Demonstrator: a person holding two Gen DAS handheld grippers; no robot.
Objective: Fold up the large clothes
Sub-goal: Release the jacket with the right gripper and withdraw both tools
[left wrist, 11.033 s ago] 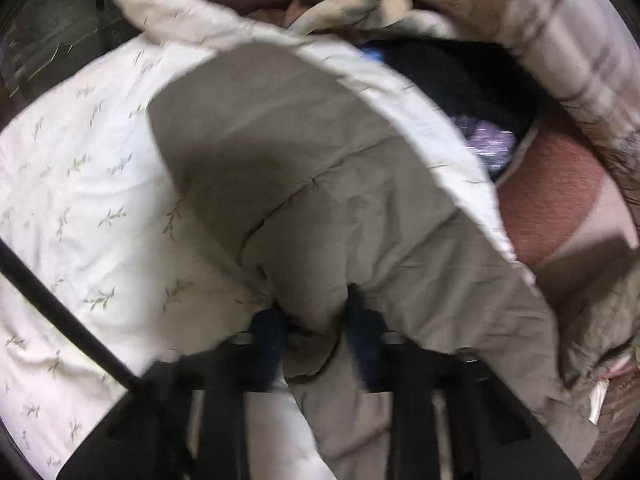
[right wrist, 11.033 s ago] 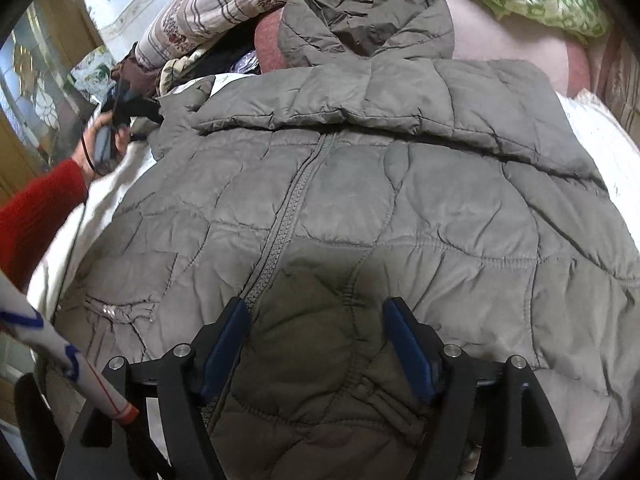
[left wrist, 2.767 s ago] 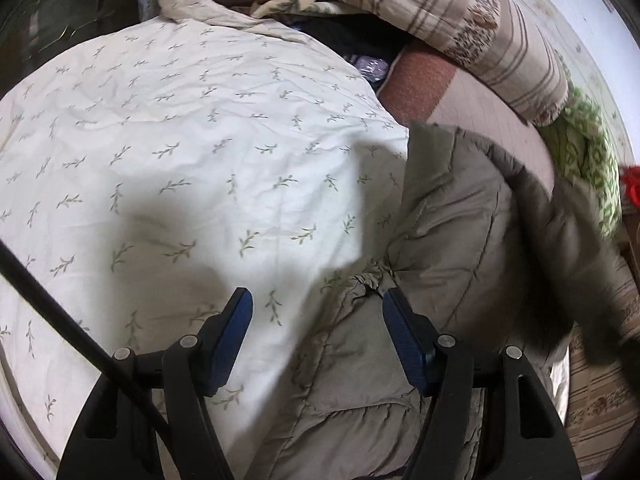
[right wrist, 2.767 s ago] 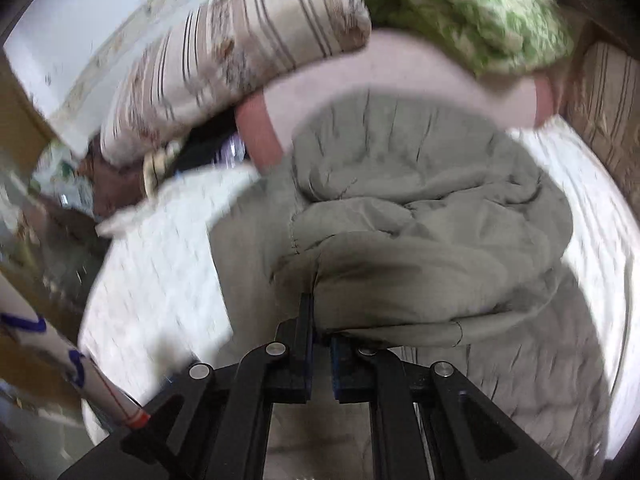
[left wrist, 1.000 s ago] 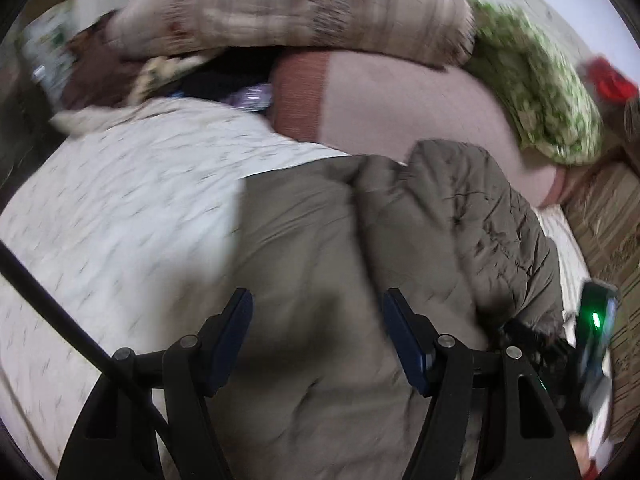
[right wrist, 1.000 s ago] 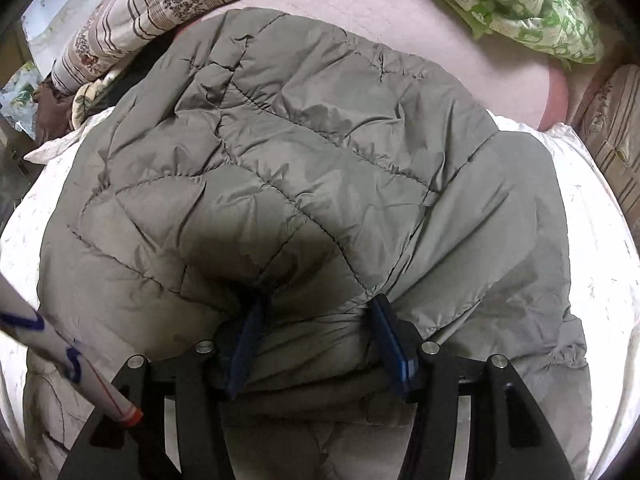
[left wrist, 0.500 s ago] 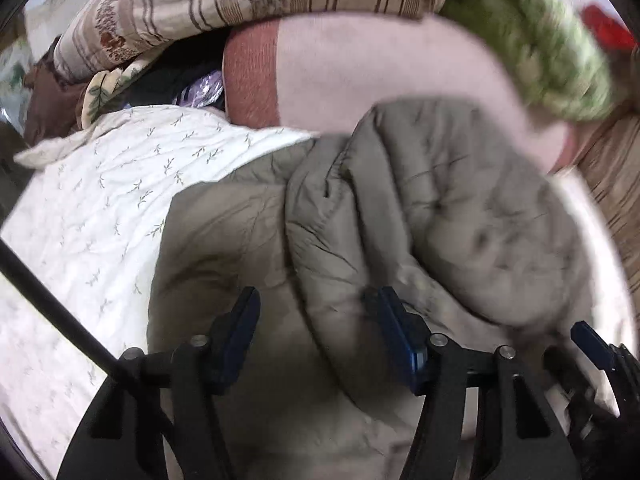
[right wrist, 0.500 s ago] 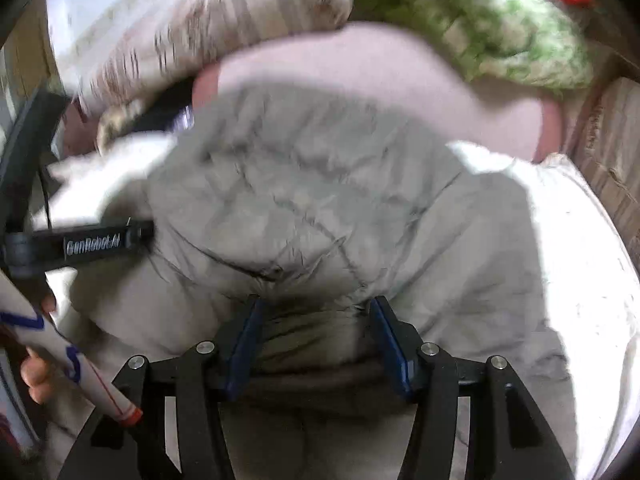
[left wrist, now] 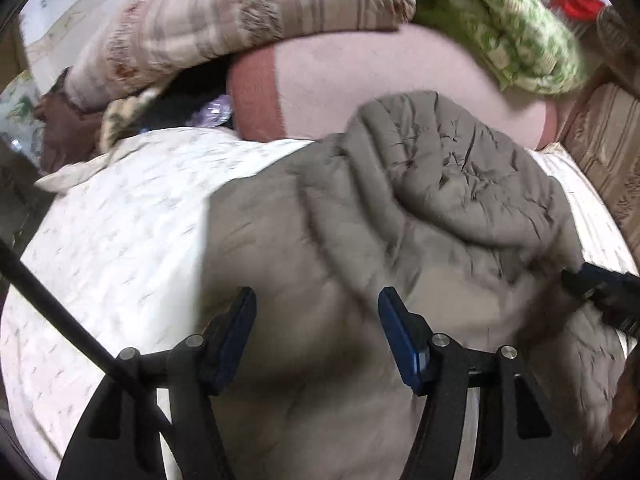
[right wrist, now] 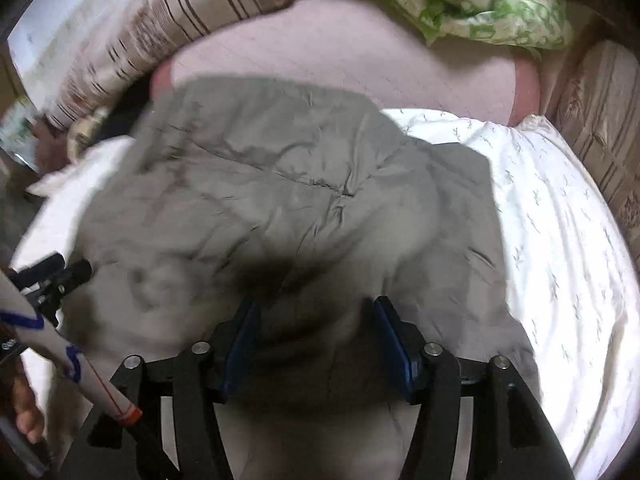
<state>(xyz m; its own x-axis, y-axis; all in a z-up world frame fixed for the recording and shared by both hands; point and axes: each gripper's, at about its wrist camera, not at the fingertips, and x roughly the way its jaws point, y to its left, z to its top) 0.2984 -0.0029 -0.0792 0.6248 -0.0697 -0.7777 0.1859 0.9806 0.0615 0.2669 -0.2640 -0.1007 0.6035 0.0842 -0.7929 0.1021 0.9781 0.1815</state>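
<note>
A grey-green quilted puffer jacket (left wrist: 400,216) lies folded into a thick bundle on a white leaf-print sheet (left wrist: 120,232); its hood lies on top. It also fills the right wrist view (right wrist: 280,184). My left gripper (left wrist: 318,336) is open and empty, just above the jacket's left part. My right gripper (right wrist: 316,340) is open and empty over the jacket's near edge. The right gripper's tip shows at the right edge of the left wrist view (left wrist: 600,292), and the left gripper's tip at the left of the right wrist view (right wrist: 52,280).
A pink bolster (right wrist: 340,52), a striped quilt (left wrist: 240,20) and a green patterned quilt (right wrist: 480,4) are piled at the head of the bed. Dark clothes (left wrist: 180,92) lie at the back left. A patterned headboard (right wrist: 600,128) stands on the right.
Both grippers have stayed open over the jacket. The views have drawn back a little, and the jacket bundle has settled flatter on the sheet.
</note>
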